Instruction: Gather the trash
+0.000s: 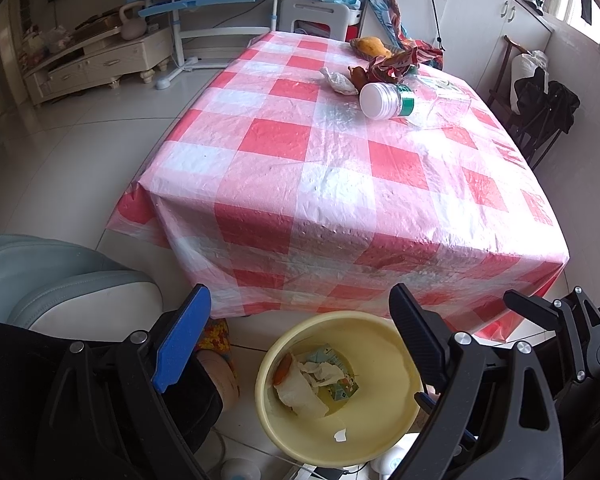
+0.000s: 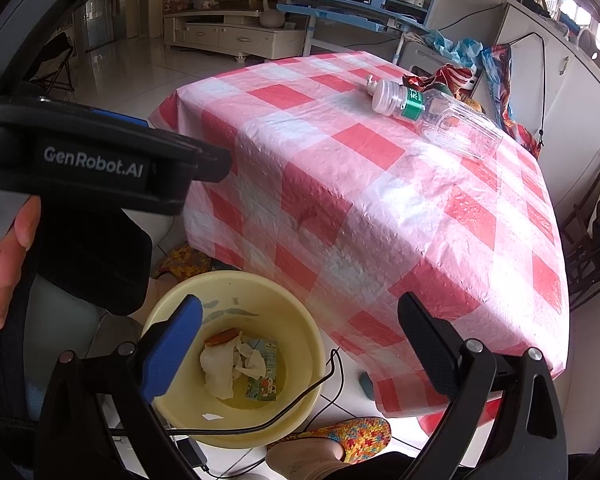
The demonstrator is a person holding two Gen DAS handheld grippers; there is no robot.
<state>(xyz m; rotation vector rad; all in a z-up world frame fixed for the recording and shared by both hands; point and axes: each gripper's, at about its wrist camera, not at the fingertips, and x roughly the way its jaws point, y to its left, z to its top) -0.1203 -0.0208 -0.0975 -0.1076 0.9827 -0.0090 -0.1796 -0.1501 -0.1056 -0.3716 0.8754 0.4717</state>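
A yellow bin [image 1: 384, 420] stands on the floor by the table's near edge, holding crumpled tissue [image 1: 304, 390] and a small carton [image 1: 340, 380]; it also shows in the right wrist view [image 2: 300, 336]. My left gripper [image 1: 300, 340] is open and empty above the bin. My right gripper [image 2: 300, 344] is open and empty, also over the bin. On the far part of the table lie a clear plastic bottle [image 1: 396, 102] [image 2: 432, 116], a crumpled tissue [image 1: 340, 80], a red wrapper [image 1: 396, 64] [image 2: 440, 78] and fruit peel [image 1: 370, 48].
The table [image 1: 320, 168] has a red-and-white checked cloth. A grey seat [image 1: 60, 280] is at the left. A black cable [image 2: 300, 404] crosses the bin. Feet in patterned slippers [image 2: 352, 436] stand by the bin. A dark chair [image 1: 540, 112] is at the right.
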